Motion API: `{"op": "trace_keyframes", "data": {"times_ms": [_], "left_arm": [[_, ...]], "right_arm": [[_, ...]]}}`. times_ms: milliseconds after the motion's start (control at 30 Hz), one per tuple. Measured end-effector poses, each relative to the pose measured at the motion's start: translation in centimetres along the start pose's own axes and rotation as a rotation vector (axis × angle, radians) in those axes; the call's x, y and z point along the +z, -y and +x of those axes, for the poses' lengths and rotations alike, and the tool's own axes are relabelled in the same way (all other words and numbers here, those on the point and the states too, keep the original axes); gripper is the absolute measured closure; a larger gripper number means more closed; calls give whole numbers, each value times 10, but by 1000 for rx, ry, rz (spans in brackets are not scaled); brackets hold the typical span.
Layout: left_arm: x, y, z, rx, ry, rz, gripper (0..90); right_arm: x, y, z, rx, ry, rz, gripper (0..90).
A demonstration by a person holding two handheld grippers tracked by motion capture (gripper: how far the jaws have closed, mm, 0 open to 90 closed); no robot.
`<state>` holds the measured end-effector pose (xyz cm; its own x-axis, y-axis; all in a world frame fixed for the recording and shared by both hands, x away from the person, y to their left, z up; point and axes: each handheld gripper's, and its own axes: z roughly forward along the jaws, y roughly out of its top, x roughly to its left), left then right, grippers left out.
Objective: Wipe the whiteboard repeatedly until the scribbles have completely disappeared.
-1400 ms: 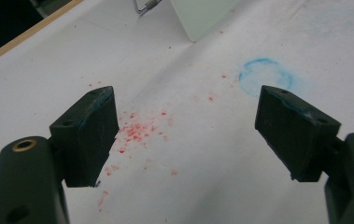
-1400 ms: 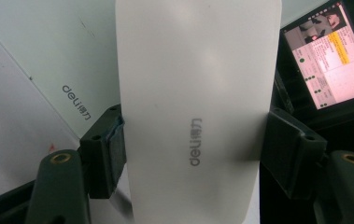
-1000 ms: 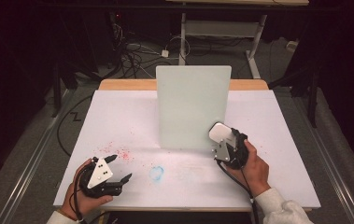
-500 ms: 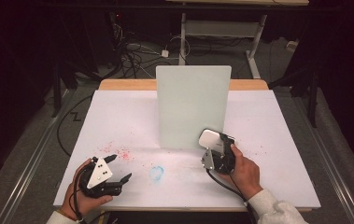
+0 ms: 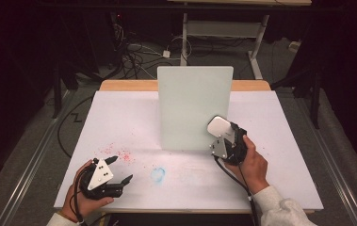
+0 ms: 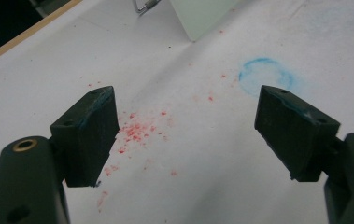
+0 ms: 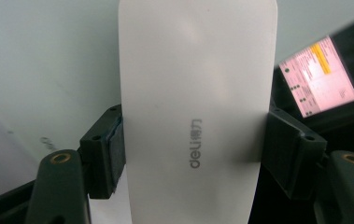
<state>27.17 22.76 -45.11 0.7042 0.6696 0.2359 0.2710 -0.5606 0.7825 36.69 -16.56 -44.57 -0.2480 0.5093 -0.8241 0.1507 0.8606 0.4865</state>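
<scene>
A pale whiteboard (image 5: pixel 195 108) stands upright in the middle of the white table (image 5: pixel 284 141). My right gripper (image 5: pixel 223 137) is shut on a white "deli" board eraser (image 5: pixel 218 126), which it holds against the board's lower right part. In the right gripper view the eraser (image 7: pixel 198 107) sits clamped between the two jaws of the gripper (image 7: pixel 195 154), with the board (image 7: pixel 48 56) behind it. My left gripper (image 5: pixel 122 168) rests open near the table's front left corner. In its own view the left gripper (image 6: pixel 186 126) holds nothing.
A blue ring smudge (image 5: pixel 158 174) marks the table in front of the board, with red specks (image 5: pixel 119 154) to its left. The same blue ring smudge (image 6: pixel 265 77) and red specks (image 6: pixel 137 133) lie beyond the left jaws. A lit screen (image 7: pixel 317 77) shows past the board's edge. Cables lie on the floor behind the table.
The right gripper swept the eraser left and down along the board's bottom, then back up and right. The left gripper has stayed put.
</scene>
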Motion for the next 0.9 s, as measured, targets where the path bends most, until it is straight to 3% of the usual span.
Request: {"op": "trace_keyframes", "data": {"times_ms": [200, 433, 633, 800, 900], "left_arm": [[0, 0, 0, -1, 0, 0, 207], [-1, 0, 0, 1, 0, 0, 207], [0, 0, 0, -1, 1, -1, 207], [-1, 1, 1, -5, 0, -6, 207], [1, 1, 2, -8, 2, -6, 207]], "right_arm": [[0, 2, 3, -1, -32, -3, 310], [-3, 3, 31, -97, -108, 2, 310], [-4, 1, 44, -146, -109, -3, 310], [-7, 1, 31, -63, -123, -41, 311], [-10, 0, 16, 22, -154, -60, 311]]}}
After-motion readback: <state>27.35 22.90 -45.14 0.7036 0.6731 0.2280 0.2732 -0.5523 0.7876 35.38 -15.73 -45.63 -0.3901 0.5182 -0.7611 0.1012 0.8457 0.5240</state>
